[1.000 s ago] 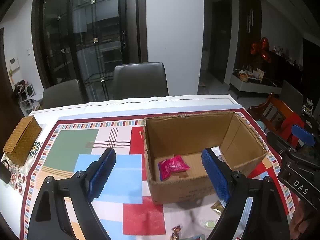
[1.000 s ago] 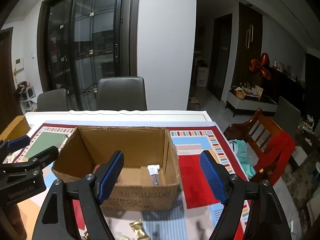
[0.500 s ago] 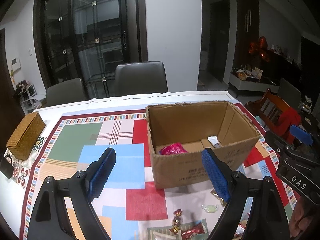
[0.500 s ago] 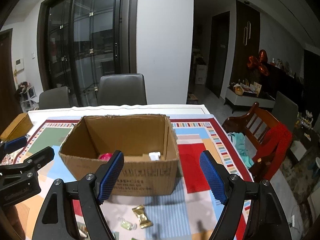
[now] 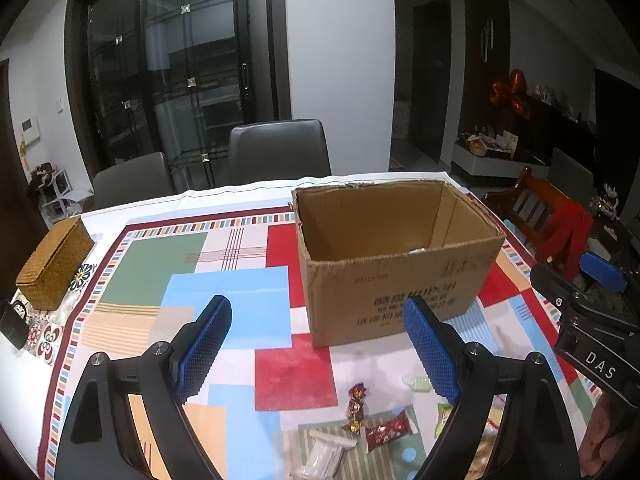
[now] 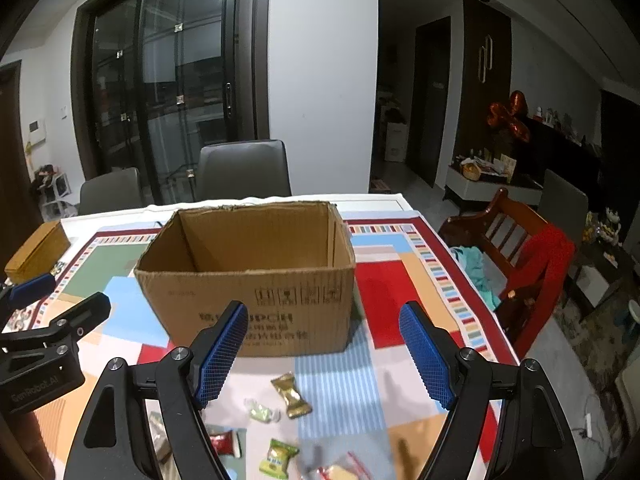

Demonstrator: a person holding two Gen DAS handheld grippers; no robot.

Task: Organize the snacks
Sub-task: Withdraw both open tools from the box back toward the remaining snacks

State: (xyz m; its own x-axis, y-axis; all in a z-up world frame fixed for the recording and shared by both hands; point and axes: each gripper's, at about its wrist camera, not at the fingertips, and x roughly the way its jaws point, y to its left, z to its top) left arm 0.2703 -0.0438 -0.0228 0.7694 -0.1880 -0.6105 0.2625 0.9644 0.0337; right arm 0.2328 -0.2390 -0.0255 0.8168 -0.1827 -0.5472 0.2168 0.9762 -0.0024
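An open cardboard box (image 5: 400, 264) (image 6: 256, 280) stands on the patchwork tablecloth, its inside mostly hidden by the near wall. In front of it lie loose snacks: a red-gold wrapped candy (image 5: 356, 404), a red packet (image 5: 386, 432), a clear packet (image 5: 324, 454), a pale green candy (image 5: 420, 383), a gold candy (image 6: 291, 394), a green packet (image 6: 276, 456). My left gripper (image 5: 316, 344) hovers open above the cloth, nothing between its blue pads. My right gripper (image 6: 322, 350) is open too, empty, over the snacks before the box.
A woven basket (image 5: 54, 264) sits at the table's left edge. Grey chairs (image 5: 280, 152) stand behind the table. A wooden chair with red cloth (image 6: 536, 264) stands to the right. The tablecloth (image 5: 224, 304) left of the box is bare.
Both grippers have drawn back from the box and sunk slightly. The box now looks farther away, its contents hidden, and the loose snacks in front have come into view.
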